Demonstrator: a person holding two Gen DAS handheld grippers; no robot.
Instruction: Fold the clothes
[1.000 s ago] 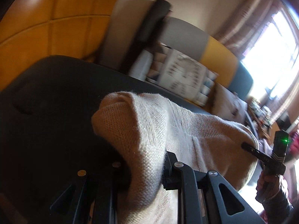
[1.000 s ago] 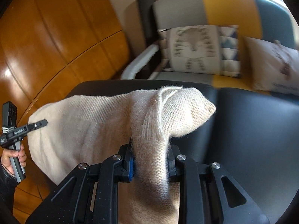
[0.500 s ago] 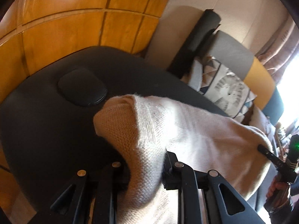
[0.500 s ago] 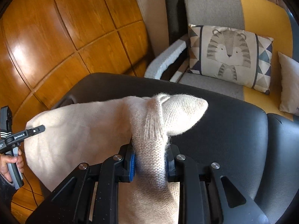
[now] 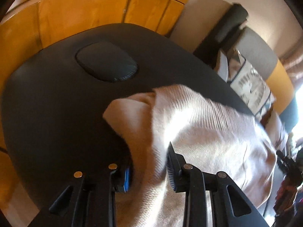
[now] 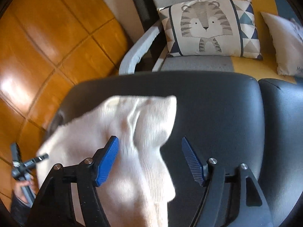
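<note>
The cream knit sweater [image 6: 144,151] lies on the black padded seat [image 6: 217,113], bunched between both tools. The right gripper [image 6: 150,162] is opening, its blue pads [image 6: 107,162] wide apart and clear of the knit. The left gripper [image 5: 149,172] is opening too, sweater fabric between its jaws, loosely.

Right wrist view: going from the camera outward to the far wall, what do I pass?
Gripper, jaws opening over the cream sweater → black padded surface → grey chair seat → tiger cushion.
</note>
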